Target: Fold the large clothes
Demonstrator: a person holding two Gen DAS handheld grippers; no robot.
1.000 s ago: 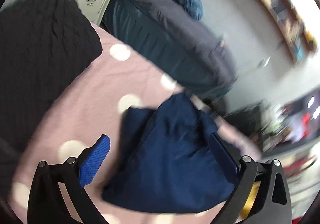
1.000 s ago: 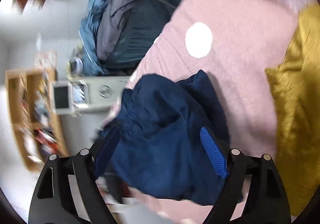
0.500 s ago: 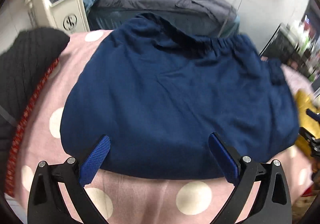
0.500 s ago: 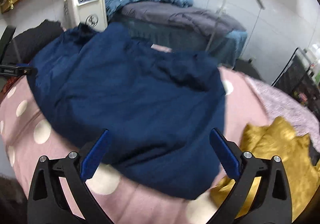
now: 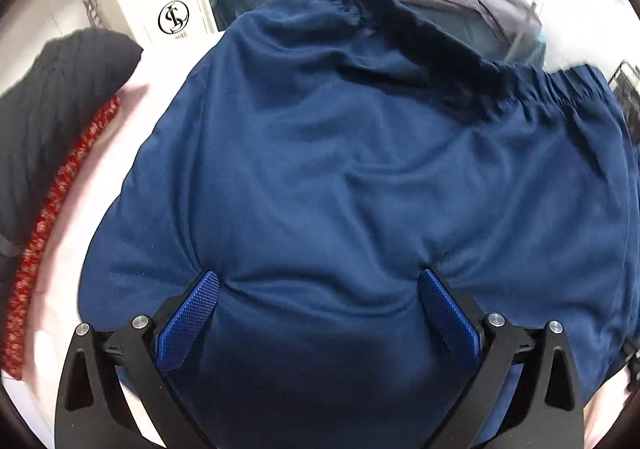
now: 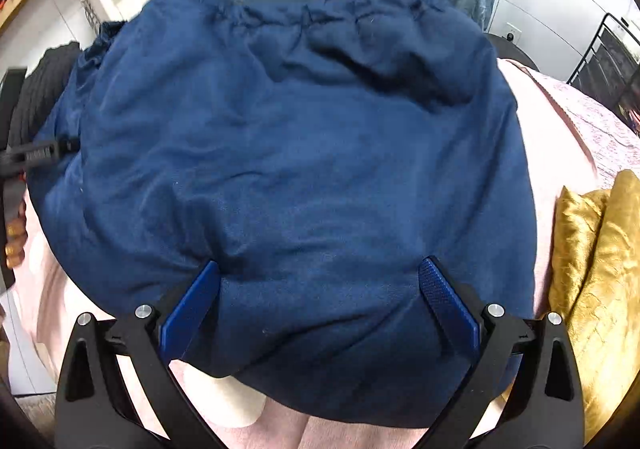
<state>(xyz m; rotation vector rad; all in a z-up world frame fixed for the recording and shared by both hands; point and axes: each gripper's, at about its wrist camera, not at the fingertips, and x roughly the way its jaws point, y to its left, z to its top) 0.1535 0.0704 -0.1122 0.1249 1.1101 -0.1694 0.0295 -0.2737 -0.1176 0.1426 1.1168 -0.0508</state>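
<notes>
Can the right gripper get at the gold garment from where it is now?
Probably yes. The gold garment lies uncovered on the pink cover just right of the right gripper, whose jaws stand open over the blue garment; nothing lies between them.

The navy garment is soft matt cloth with a gathered elastic hem. The bed cover beneath is pale pink matt fabric. The gold cloth has a satiny, crinkled sheen. The black knit looks ribbed and coarse. Blue pads are knurled rubbery plastic on matt black frames with shiny metal screws.
</notes>
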